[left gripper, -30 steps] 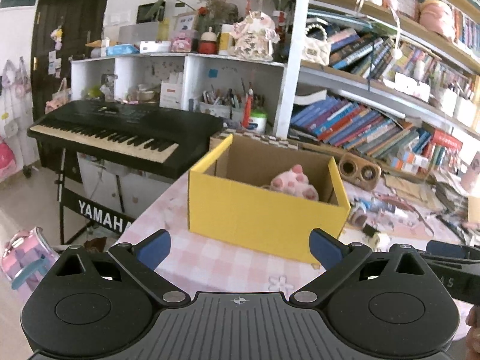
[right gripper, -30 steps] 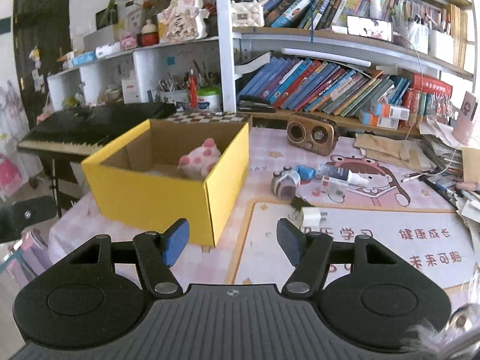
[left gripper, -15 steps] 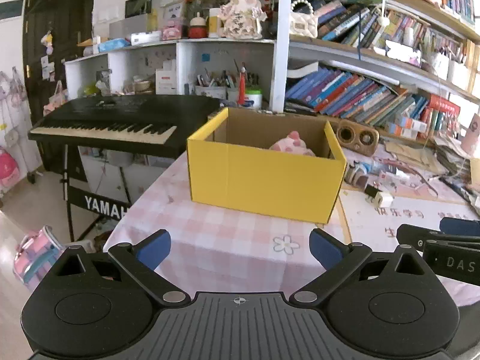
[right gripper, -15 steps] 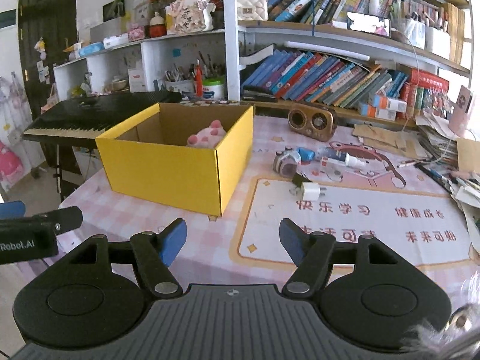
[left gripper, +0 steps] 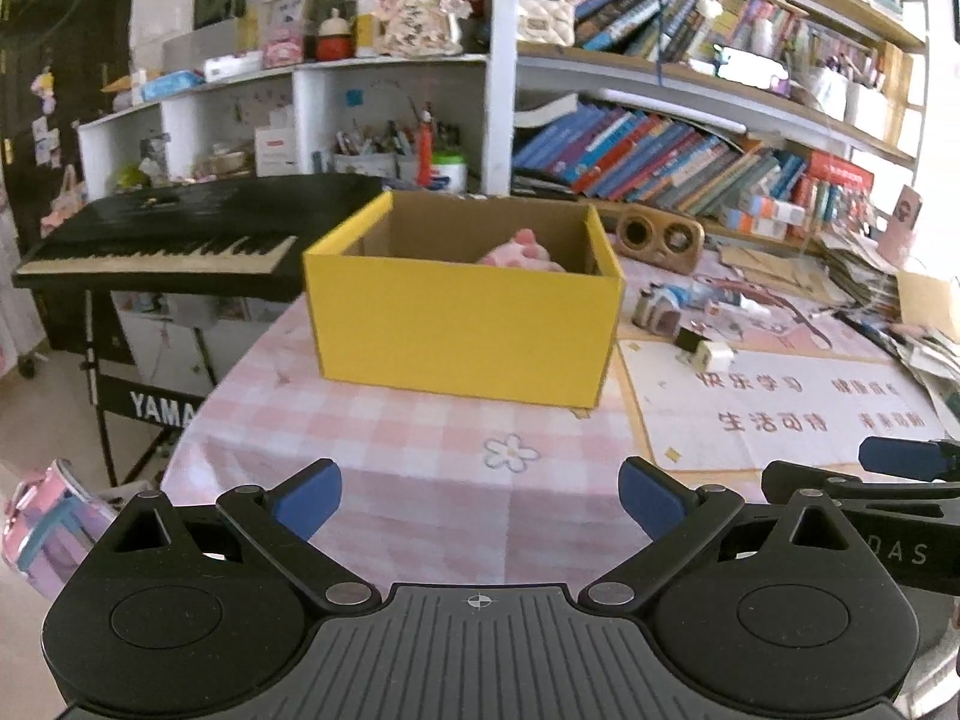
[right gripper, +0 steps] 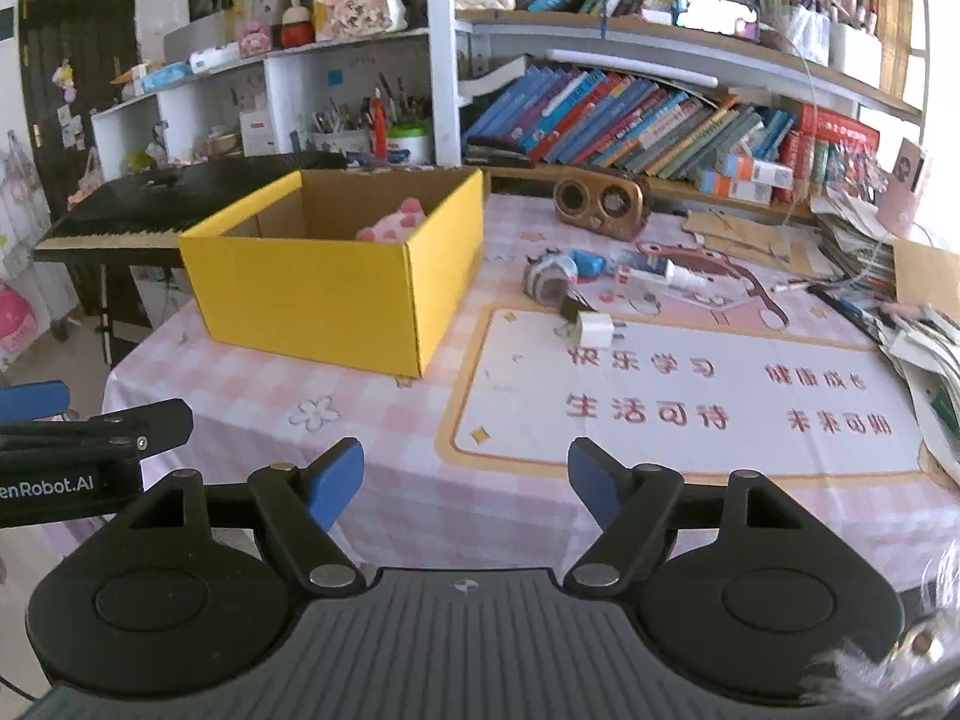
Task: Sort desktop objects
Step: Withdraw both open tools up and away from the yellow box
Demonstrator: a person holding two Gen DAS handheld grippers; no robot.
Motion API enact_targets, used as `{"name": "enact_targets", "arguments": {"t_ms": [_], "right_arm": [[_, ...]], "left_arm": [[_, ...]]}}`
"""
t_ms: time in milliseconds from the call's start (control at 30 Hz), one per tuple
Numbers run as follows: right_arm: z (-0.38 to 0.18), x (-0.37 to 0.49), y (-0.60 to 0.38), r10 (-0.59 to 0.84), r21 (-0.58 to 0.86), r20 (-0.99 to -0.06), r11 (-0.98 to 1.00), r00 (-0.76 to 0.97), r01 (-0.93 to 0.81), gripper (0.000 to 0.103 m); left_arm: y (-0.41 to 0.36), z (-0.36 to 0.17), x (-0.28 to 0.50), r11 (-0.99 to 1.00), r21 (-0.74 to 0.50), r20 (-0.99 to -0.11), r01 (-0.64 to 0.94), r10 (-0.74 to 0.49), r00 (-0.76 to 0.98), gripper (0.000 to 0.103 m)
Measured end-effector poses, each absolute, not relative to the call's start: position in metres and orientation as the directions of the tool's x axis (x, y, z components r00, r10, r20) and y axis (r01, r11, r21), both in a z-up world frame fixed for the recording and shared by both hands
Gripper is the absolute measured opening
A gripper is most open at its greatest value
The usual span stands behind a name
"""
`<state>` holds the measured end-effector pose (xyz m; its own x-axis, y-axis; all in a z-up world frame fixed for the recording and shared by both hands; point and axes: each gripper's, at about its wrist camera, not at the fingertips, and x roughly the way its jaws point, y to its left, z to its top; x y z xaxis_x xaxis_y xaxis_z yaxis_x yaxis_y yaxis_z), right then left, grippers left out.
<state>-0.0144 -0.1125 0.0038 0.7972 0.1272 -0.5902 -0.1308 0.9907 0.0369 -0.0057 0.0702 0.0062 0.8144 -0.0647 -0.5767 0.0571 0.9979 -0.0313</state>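
One pink-checked tablecloth [right gripper: 420, 420] | yellow box [right gripper: 336, 294] | bookshelves [right gripper: 660, 114], titles blurred

yellow box [right gripper: 336, 294] open-topped on the table, pink plush [right gripper: 393, 225] inside; white charger [right gripper: 591, 329] lies nearby.

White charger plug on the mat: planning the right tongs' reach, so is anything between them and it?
Nothing visible. Only bare printed mat lies between the empty, opening right tongs and the white charger plug; a black piece touches its far side.
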Motion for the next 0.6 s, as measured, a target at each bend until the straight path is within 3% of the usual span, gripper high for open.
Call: {"name": "enact_targets", "arguments": {"t_ms": [600], "right_arm": [[-0.008, -0.02, -0.152, 0.029, 0.056, -0.643, 0.998, 0.765, 0.009, 0.075]], "left_arm": [[0.029, 0.0, 0.008, 0.979, -0.039, -0.61, 0.199, -0.181, 0.771, 0.1]]}}
